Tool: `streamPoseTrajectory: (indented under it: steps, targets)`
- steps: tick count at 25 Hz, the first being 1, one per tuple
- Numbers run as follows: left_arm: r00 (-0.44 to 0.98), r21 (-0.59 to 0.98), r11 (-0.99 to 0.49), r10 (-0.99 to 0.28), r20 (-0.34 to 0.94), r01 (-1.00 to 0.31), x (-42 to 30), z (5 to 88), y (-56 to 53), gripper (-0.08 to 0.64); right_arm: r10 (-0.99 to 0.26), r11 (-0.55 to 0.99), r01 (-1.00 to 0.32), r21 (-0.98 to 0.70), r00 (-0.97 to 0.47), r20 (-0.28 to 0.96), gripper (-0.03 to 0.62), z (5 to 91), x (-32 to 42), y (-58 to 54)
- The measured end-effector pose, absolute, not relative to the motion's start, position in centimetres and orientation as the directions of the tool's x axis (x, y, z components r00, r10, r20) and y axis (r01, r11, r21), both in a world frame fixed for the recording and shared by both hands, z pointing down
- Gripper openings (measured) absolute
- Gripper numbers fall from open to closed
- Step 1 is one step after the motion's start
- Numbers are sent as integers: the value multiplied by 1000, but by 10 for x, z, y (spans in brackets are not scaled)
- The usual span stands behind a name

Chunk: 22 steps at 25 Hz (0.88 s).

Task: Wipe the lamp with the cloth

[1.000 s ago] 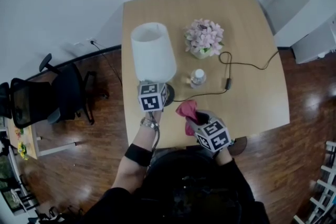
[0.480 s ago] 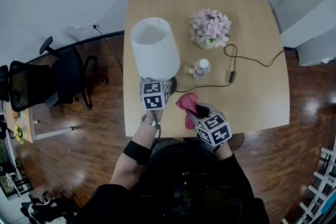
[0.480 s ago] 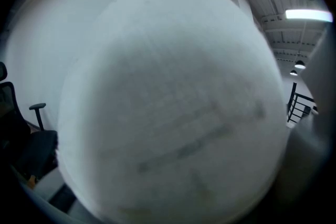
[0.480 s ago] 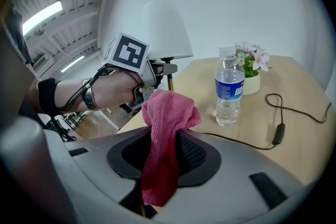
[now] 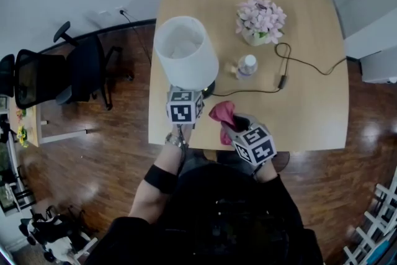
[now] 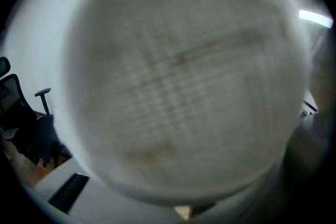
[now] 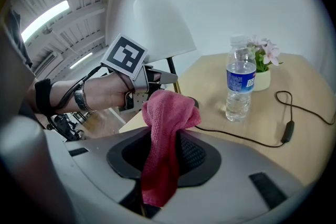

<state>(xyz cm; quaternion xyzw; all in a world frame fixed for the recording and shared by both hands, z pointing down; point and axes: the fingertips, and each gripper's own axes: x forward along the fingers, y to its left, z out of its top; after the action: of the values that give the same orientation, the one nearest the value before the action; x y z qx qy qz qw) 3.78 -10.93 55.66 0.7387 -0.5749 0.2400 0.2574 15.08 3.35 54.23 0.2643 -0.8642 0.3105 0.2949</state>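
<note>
Jaws of right gripper (image 5: 231,128) clamp cloth (image 5: 221,112) over table's (image 5: 298,133) near edge.

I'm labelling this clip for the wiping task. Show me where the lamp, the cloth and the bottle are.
lamp (image 5: 195,74), head view, outer side of the white shade.
cloth (image 7: 167,112), right gripper view, bunched upper end.
bottle (image 7: 240,81), right gripper view, blue label.

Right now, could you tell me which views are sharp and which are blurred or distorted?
Left gripper view: the lampshade fills it, wholly out of focus. Head view: sharp, table edges bowed by the wide lens. Right gripper view: cloth and bottle sharp, corners dark.
</note>
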Motion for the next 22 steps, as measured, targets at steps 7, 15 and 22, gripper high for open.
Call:
streamPoseTrajectory:
  steps: [7, 15, 22]
  targets:
    - [254, 117, -241, -687, 680, -964, 36, 576, -80, 95, -295, 647, -673, -357, -653, 697, 127, 550, 153, 42]
    - [319, 133, -330, -612, 723, -934, 42, 598, -49, 95, -345, 600, -727, -333, -611, 713, 127, 545, 139, 56]
    - [378, 149, -421, -534, 757, -895, 49, 617, -17, 95, -392, 561, -768, -308, -575, 718, 127, 540, 133, 65]
